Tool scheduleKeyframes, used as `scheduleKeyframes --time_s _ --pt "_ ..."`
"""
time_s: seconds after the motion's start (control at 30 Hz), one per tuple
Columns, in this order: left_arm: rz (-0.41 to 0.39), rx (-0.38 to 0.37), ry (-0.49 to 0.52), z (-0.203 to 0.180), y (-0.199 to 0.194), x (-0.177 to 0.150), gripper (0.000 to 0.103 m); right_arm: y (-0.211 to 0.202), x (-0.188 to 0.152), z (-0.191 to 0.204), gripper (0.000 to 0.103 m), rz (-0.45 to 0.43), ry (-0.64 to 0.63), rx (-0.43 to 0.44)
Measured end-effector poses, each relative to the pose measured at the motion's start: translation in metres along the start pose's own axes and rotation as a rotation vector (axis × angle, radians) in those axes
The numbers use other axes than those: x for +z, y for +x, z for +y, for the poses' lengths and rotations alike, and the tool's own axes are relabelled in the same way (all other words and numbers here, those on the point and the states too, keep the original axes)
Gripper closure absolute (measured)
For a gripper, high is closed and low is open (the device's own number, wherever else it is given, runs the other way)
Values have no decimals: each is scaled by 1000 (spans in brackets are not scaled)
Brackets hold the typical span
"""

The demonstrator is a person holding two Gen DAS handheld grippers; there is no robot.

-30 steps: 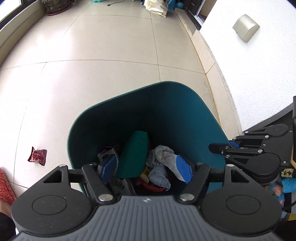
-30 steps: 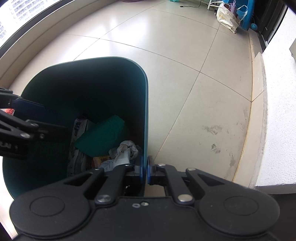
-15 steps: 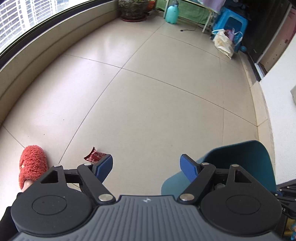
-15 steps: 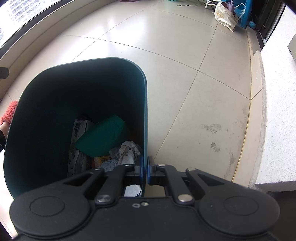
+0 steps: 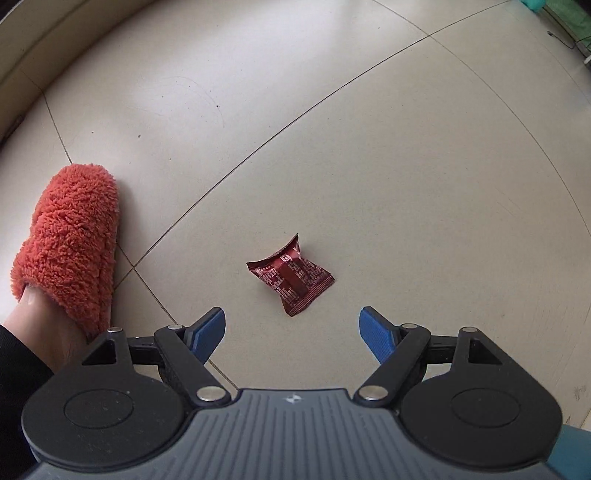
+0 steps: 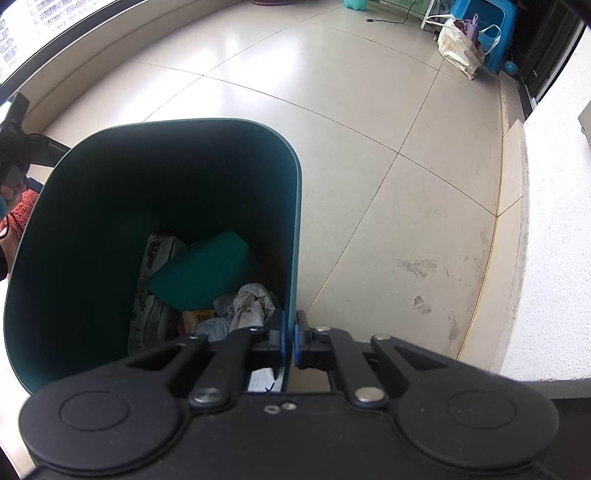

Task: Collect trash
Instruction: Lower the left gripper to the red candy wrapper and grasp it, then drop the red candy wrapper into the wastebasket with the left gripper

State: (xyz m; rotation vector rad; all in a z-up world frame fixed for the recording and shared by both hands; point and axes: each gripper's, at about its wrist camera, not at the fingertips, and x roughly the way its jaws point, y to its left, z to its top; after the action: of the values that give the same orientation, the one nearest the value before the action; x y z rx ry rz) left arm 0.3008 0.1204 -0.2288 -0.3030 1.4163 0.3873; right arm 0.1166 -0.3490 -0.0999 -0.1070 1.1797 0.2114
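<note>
A dark red snack wrapper (image 5: 290, 275) lies flat on the beige tiled floor in the left wrist view. My left gripper (image 5: 291, 326) is open and empty, hovering just short of the wrapper, which sits between and slightly ahead of the blue fingertips. In the right wrist view my right gripper (image 6: 290, 338) is shut on the right rim of a teal trash bin (image 6: 293, 206). The bin holds several pieces of trash: a green packet (image 6: 203, 271), crumpled white tissue (image 6: 251, 301) and printed packaging.
A foot in a fuzzy orange slipper (image 5: 68, 242) stands on the floor left of the wrapper. A low step and white wall (image 6: 546, 221) run along the right. A white bag (image 6: 460, 48) and blue stool (image 6: 487, 22) stand far back.
My left gripper has swung out of the bin, leftward and down over the floor, until the red wrapper lies just ahead of its open fingers. The right gripper has kept its hold on the bin rim.
</note>
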Motion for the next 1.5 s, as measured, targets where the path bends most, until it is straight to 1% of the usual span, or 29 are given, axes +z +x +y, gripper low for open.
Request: scheduleKeyframes --time_s 0.13,0.23,0.33,0.43,0.5,0.53,0.57,0.6,0.67,0.7,0.77,0.87,0.97,1.07,1.23,1.37,1.5 --pt "32 45 -90 4 42 17 23 7 1 -1 99 24 2 13" --pt "35 82 -123 3 67 29 23 13 2 0 99 39 -6 13" --pt "63 93 -132 0 92 36 23 20 4 -1 98 60 -2 20" --pt "71 109 -129 -2 105 37 24 24 5 -1 98 76 -4 20" --pt "67 107 -137 1 109 37 25 26 7 0 98 82 -5 19" --pt "63 105 -141 2 109 37 29 27 8 -1 98 85 -6 18" --pt "62 99 -144 4 108 36 37 27 9 0 98 86 -7 15" --pt "59 91 -148 6 107 35 43 27 9 0 98 86 -8 13" --pt "57 91 -138 8 104 33 51 28 10 2 96 86 -10 9" --pt "57 95 -130 8 103 31 53 28 10 2 96 86 -9 7" --pt "51 100 -109 10 98 26 54 28 10 2 96 86 -6 6" --pt "39 104 -81 10 82 18 55 27 9 2 96 81 -2 6" --pt "33 60 -76 12 54 7 55 26 7 0 98 74 6 7" --pt "-11 29 -25 4 15 -10 55 23 5 0 99 65 8 3" --pt "-82 -42 88 -20 -60 -52 55 13 1 2 99 36 2 -11" --pt "-143 -95 184 -35 -118 -81 55 12 -1 0 99 28 22 4" --pt "-188 -159 266 -50 -171 -113 55 10 -2 2 99 21 7 -4"
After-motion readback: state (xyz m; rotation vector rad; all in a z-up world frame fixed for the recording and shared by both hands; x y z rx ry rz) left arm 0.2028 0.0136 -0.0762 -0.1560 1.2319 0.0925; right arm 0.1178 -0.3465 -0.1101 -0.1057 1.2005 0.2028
